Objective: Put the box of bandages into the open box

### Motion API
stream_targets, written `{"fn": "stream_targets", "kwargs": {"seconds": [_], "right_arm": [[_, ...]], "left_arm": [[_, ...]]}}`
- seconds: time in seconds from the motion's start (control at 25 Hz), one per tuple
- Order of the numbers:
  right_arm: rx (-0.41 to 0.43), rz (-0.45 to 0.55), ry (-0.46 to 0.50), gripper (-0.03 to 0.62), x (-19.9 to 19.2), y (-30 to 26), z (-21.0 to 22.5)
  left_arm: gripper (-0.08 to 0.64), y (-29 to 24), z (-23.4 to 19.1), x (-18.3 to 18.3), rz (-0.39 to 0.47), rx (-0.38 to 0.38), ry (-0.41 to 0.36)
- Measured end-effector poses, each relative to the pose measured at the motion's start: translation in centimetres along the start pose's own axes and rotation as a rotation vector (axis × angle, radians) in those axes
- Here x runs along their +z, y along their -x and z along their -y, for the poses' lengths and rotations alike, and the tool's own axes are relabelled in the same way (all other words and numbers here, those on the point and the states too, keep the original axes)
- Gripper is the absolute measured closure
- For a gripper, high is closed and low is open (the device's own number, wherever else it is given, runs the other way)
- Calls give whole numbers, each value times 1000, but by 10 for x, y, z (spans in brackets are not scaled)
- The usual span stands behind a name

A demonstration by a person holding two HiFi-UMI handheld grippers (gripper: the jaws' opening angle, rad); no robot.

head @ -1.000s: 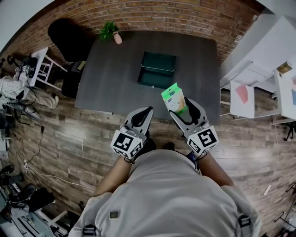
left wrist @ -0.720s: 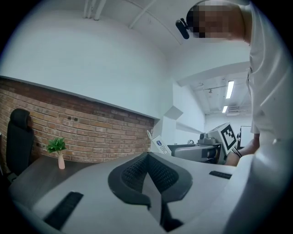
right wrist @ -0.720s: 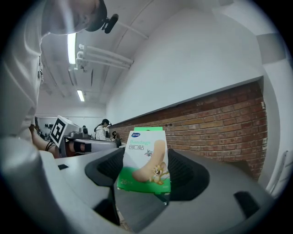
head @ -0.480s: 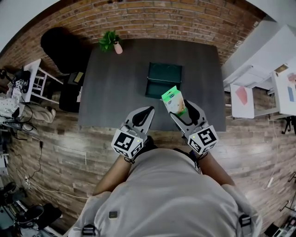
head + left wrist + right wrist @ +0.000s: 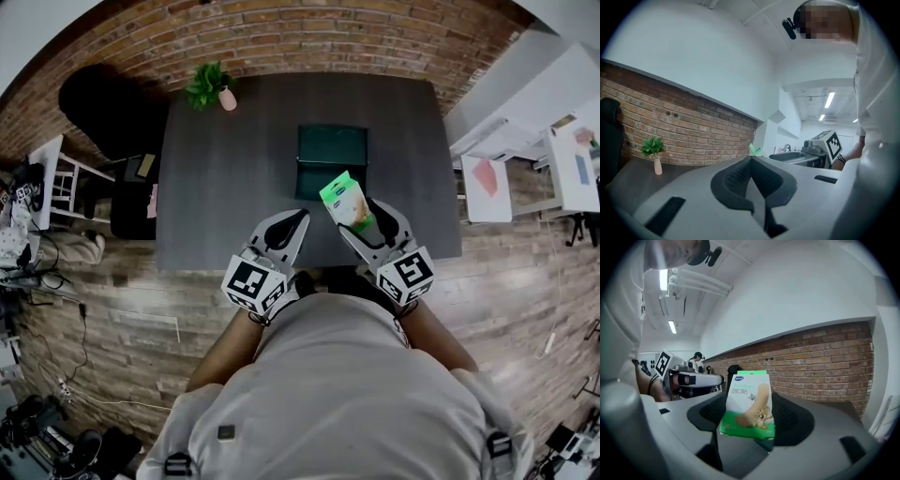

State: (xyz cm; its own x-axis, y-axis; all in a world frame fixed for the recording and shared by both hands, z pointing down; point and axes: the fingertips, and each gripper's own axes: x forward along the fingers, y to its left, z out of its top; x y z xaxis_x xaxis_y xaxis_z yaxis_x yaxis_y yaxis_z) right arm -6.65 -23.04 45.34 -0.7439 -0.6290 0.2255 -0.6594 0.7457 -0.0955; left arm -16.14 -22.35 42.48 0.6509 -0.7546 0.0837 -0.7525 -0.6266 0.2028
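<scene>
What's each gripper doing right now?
Left gripper: jaws together, nothing between them.
Right gripper: jaws shut on the box of bandages.

box of bandages (image 5: 748,405), front face: blue "创口贴" beneath a faint green word that looks like "Bandage" | blue oval brand logo at top left, too small to read | white "26" on the green band, lower left corner

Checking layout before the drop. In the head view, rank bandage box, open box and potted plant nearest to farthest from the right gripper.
1. box of bandages: held in the right gripper.
2. open box: just ahead on the table.
3. potted plant: table's far left corner.
</scene>
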Motion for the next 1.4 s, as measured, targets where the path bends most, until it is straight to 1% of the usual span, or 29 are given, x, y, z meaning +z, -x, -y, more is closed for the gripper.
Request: {"fn": "stream_targets", "kwargs": {"seconds": [0.2, 0.32, 0.48, 0.68, 1.0, 1.2, 1.4], "right_arm": [[6, -31, 0, 295, -20, -11, 19], [22, -57, -2, 295, -27, -23, 38], [57, -103, 7, 295, -35, -49, 70], [123, -181, 31, 295, -62, -74, 94], [211, -307, 99, 295, -112, -106, 128], [285, -373, 156, 295, -146, -127, 135], [364, -431, 233, 295, -179, -141, 132]], "left_arm": [[545, -17, -10, -12, -25, 15, 8], [545, -34, -20, -15, -40, 33, 22], [545, -64, -45, -22, -68, 66, 54], [545, -92, -60, -39, -99, 87, 89], [545, -116, -88, -83, -172, 146, 153], [545, -129, -101, -115, -220, 167, 183], [545, -138, -110, -150, -275, 189, 217]]}}
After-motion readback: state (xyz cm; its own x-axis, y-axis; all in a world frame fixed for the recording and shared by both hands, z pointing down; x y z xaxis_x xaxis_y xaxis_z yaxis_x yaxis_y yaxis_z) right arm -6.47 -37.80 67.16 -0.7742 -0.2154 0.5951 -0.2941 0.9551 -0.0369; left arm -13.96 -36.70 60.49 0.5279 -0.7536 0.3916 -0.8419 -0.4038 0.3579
